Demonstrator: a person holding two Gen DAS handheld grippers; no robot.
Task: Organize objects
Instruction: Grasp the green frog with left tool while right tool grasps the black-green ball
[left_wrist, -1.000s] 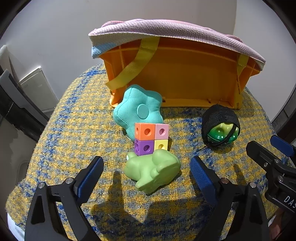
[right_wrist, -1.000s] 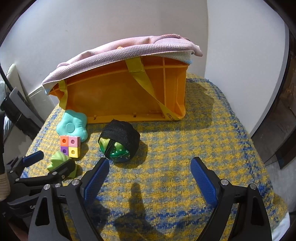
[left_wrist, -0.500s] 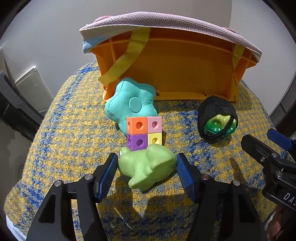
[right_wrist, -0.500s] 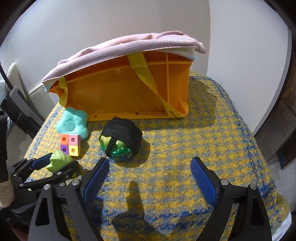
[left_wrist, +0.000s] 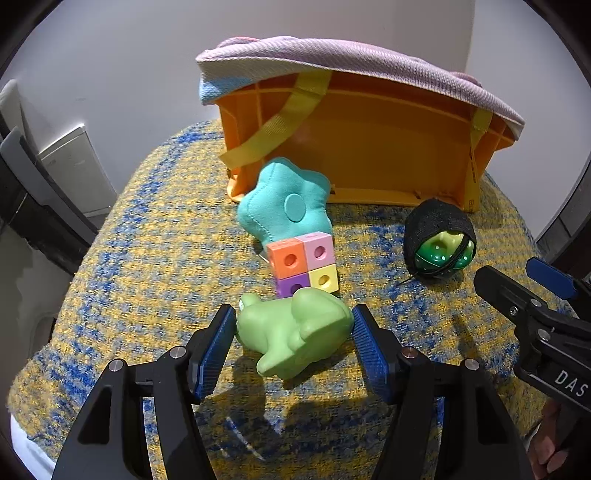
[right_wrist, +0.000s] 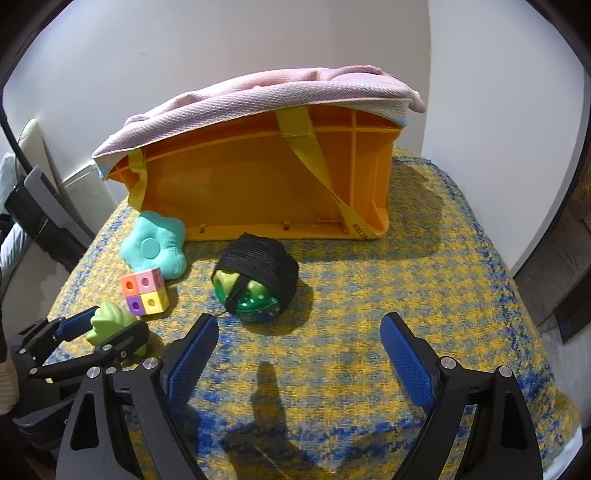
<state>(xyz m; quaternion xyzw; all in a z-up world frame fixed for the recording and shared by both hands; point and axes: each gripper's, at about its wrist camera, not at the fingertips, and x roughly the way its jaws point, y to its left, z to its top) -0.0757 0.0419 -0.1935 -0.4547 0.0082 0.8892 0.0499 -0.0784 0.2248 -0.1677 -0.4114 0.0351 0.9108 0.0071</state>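
My left gripper (left_wrist: 293, 332) is shut on a light green frog toy (left_wrist: 291, 332), both blue pads touching its sides, low over the yellow-blue cloth; the frog (right_wrist: 110, 321) also shows in the right wrist view. Behind it sit a four-colour cube block (left_wrist: 303, 264), a teal plush flower (left_wrist: 284, 206) and a green ball wrapped in black band (left_wrist: 439, 243). An orange crate (left_wrist: 369, 147) with a pink cloth (left_wrist: 351, 62) over it stands at the back. My right gripper (right_wrist: 299, 350) is open and empty, in front of the ball (right_wrist: 255, 280).
The woven yellow-blue cloth (right_wrist: 406, 266) covers the whole surface and drops off at the right and front edges. A white wall is behind the crate. Dark furniture (left_wrist: 33, 206) stands at the left. My right gripper's arm (left_wrist: 535, 314) shows at the right of the left wrist view.
My left gripper moved forward around the frog and closed from wide open onto it. The right gripper stayed open and shifted only slightly.
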